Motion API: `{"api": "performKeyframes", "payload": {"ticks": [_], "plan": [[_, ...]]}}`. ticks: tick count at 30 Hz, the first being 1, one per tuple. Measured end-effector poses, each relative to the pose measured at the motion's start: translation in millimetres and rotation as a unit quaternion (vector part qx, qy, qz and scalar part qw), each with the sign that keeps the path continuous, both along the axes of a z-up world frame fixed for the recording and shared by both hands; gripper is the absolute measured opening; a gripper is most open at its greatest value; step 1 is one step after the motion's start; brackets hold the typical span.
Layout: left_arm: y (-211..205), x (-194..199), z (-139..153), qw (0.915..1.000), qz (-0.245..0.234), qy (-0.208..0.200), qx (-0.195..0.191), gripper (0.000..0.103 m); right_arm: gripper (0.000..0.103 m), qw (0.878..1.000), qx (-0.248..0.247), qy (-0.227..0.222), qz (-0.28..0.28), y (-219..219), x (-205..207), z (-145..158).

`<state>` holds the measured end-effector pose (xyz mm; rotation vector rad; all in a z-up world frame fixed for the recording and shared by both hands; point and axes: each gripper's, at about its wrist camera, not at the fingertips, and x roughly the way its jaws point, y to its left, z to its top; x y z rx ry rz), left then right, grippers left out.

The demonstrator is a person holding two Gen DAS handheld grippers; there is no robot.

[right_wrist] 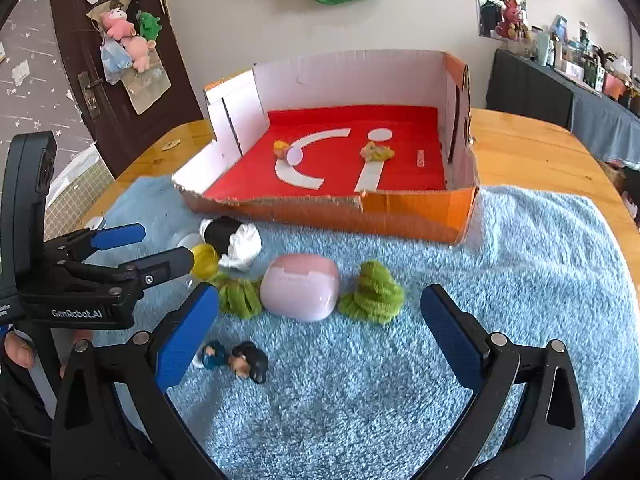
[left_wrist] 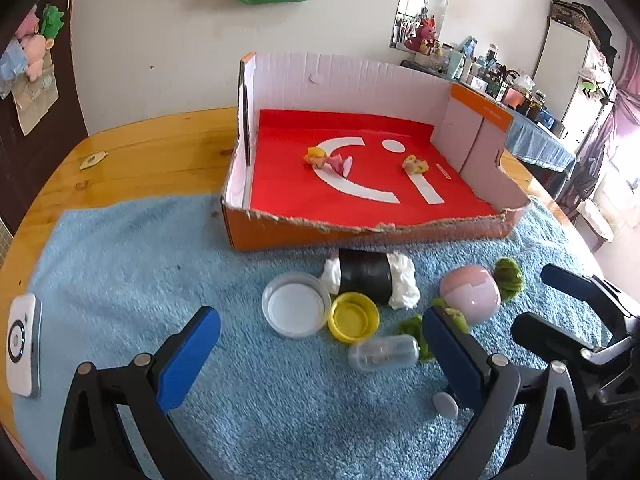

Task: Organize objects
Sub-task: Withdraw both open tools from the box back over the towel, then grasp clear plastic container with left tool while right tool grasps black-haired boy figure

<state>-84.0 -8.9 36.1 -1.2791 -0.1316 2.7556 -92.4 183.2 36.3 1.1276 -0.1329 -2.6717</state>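
Both the left gripper point(left_wrist: 320, 356) and right gripper point(right_wrist: 320, 332) gape empty, two small toys point(left_wrist: 328, 160) sit in the box point(left_wrist: 360, 232), and lots still wait on the blue towel point(left_wrist: 140, 260).

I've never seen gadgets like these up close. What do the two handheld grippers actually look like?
Both look alike: black plastic frames with triangular cut-outs and silver rivets at the joints, each ending in two fingers faced with textured blue pads. The right gripper shows this closest. The left gripper, seen from the side, has a tall black handle and white lettering reading GenRobot.AI. No cables show.
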Motion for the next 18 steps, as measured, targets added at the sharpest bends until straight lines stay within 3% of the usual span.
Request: {"api": "performKeyframes", "payload": {"ticks": [18], "plan": [[7, 17, -13, 0.9999, -0.008, -0.005, -0.004, 0.103, 0.103, 1.000, 0.001, -0.011, 0.005, -3, 13, -13]]}}
